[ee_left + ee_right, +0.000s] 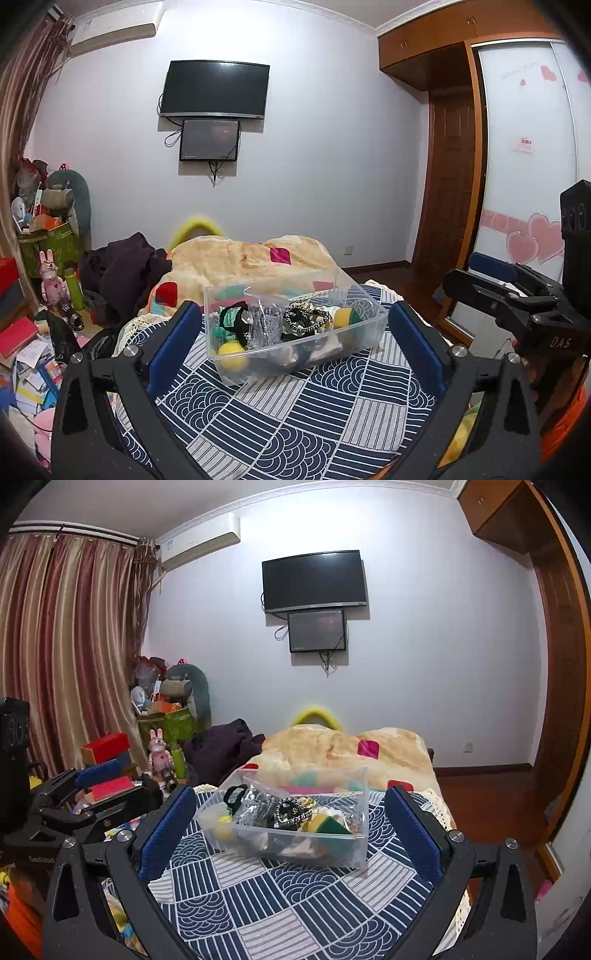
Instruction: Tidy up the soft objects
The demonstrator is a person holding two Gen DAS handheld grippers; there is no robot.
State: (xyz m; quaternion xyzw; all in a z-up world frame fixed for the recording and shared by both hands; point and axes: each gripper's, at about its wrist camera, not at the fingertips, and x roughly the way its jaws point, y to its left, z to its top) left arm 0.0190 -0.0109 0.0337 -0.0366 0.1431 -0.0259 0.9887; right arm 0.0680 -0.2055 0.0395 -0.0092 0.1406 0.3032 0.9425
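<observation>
Clear bin [295, 354], long axis left-right

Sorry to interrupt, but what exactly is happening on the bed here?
A person holds two grippers over the bed, both open and empty. The left gripper and right gripper point at a clear bin resting on the patterned cover, already holding sponges, a yellow ball and hair ties. Nothing is gripped right now.

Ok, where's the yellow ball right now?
The yellow ball lies inside the clear plastic bin on the patterned blue bedspread, at the bin's near-left corner in both wrist views, beside a black band.
</observation>
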